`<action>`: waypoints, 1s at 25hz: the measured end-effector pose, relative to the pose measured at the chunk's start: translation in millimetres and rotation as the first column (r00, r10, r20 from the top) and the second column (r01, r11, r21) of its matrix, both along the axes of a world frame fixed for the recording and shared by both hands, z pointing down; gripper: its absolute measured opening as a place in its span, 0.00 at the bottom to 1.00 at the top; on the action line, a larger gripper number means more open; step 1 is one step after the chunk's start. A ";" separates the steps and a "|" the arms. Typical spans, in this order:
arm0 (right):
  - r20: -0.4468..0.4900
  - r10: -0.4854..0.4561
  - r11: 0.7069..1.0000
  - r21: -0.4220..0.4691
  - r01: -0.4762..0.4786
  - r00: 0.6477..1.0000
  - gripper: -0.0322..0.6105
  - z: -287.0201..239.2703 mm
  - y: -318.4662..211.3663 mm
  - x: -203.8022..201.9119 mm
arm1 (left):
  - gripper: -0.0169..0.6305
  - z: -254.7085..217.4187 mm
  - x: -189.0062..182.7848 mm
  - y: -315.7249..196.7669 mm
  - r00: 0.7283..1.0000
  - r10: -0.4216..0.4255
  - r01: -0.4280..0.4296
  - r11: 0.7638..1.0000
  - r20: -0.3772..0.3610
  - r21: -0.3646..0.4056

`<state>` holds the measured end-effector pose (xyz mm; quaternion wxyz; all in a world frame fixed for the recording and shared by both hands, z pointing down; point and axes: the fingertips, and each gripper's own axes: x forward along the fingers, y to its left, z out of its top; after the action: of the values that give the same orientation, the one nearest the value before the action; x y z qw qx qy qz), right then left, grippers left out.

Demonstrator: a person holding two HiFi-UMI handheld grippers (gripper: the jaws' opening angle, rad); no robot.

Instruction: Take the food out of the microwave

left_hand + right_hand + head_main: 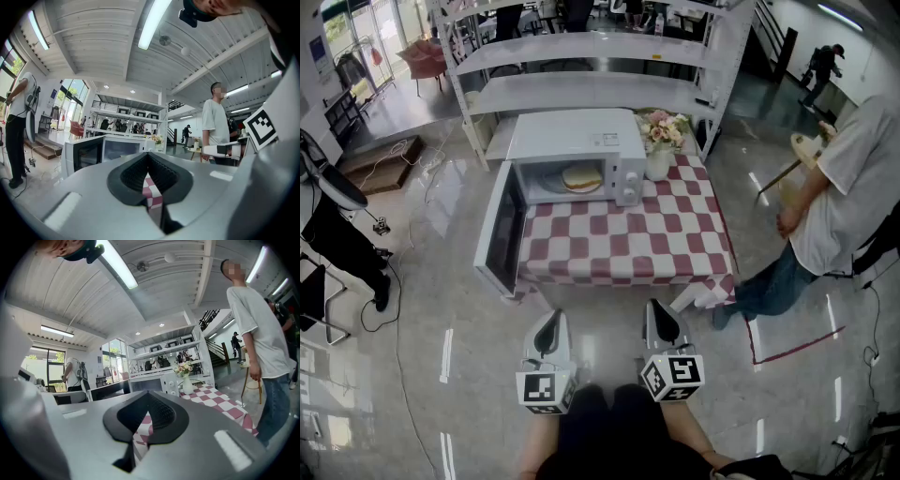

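Fingers are together on left gripper (551,321) and right gripper (660,309), both empty. Food (581,177) lies ahead inside open microwave (572,136) at table (628,246) far-left corner, nearer left gripper.

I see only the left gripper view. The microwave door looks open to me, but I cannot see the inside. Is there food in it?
Observer: Yes. The head view shows a round, flat, bread-like food lying on a plate inside the microwave.
Operator: Thank you. Are the grippers already close to it?
Observer: No. The left gripper and the right gripper are both over the floor, short of the near edge of the table.
Operator: Is the right gripper open, ready to take the food?
Observer: No. The right gripper view shows its jaws together, with nothing between them.
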<state>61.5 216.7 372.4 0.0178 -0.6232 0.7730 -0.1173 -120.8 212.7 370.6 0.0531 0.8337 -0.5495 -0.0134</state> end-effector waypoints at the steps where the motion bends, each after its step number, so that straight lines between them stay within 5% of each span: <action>1: -0.001 -0.003 1.000 -0.001 0.003 1.000 0.05 0.6 0.8 -0.7 | 0.04 0.3 -0.1 0.8 1.000 -0.001 0.001 1.000 0.000 0.000; 25: 0.031 0.041 0.999 -0.010 -0.041 0.999 0.05 13.1 -1.3 -23.2 | 0.04 10.8 -17.8 -6.5 0.998 0.065 -0.065 0.998 0.005 -0.015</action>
<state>38.3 215.3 385.4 0.0296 -0.6371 0.7591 -0.1304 -138.6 206.2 381.4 0.0584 0.8508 -0.5222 -0.0054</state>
